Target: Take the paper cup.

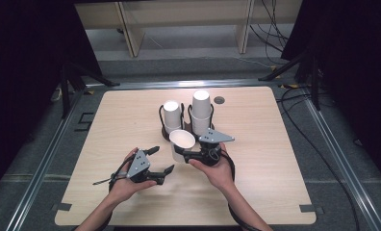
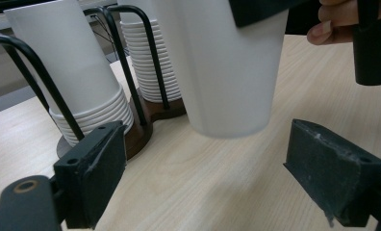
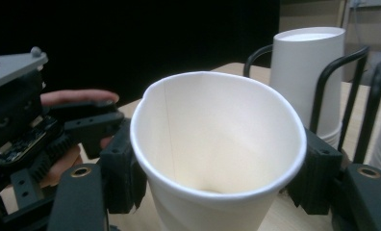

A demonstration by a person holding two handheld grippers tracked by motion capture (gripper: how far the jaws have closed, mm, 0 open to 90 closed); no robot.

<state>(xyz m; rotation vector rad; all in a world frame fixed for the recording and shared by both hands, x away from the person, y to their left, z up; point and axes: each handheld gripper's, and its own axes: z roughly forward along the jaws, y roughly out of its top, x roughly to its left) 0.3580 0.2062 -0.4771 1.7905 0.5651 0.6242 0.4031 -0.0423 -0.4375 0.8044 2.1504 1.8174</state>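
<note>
One white paper cup (image 3: 217, 154) (rim squeezed oval), clamped by right gripper (image 1: 186, 155), left gripper (image 1: 160, 161) gaping, unladen.

Cut-off and hidden parts

The held cup (image 2: 227, 67) loses its rim past the top edge; the cup's (image 3: 217, 159) base is cropped below, its sides covered by tong pads.

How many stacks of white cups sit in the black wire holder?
2. The shorter left stack and the taller right stack stand side by side in the holder. A single cup is apart, gripped by the right tongs.
</note>
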